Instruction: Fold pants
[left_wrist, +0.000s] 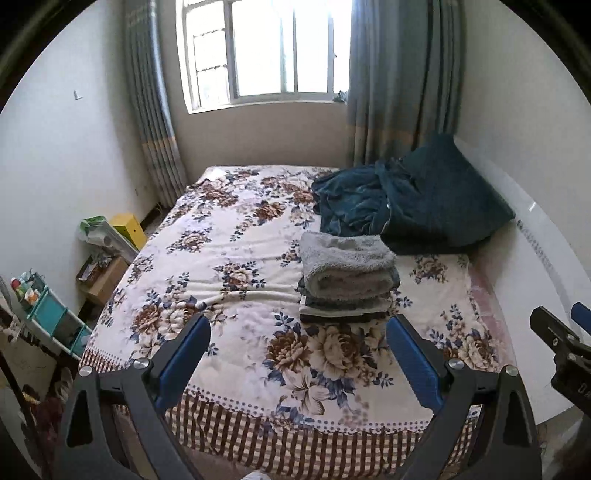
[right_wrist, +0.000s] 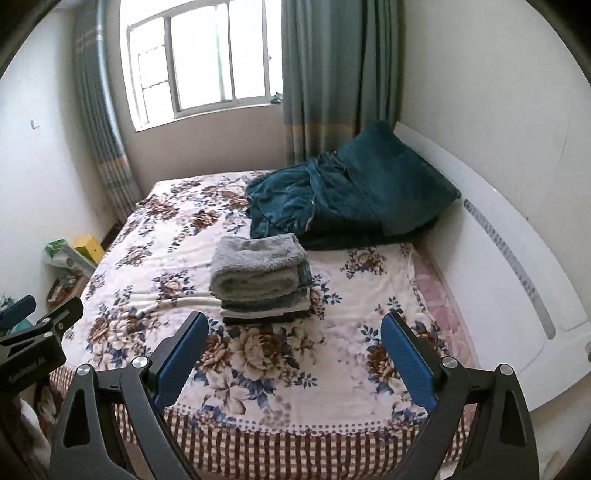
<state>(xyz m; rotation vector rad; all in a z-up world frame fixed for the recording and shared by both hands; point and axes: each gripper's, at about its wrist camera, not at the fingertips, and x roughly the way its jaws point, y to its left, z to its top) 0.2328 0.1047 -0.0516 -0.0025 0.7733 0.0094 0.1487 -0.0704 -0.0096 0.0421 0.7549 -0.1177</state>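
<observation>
A stack of folded garments (left_wrist: 347, 280) lies on the floral bed (left_wrist: 229, 258), with fluffy grey pants on top and darker folded pieces under them. It also shows in the right wrist view (right_wrist: 260, 277). My left gripper (left_wrist: 297, 325) is open and empty, held above the bed's near edge, short of the stack. My right gripper (right_wrist: 293, 325) is open and empty, also above the near edge, with the stack just beyond its left finger. Each gripper shows at the edge of the other's view.
A crumpled dark teal blanket (left_wrist: 406, 203) and a teal pillow (right_wrist: 399, 173) lie at the far right against the white headboard (right_wrist: 517, 258). Boxes and a shelf (left_wrist: 51, 314) stand on the floor left of the bed. A window (left_wrist: 258, 48) and curtains are behind.
</observation>
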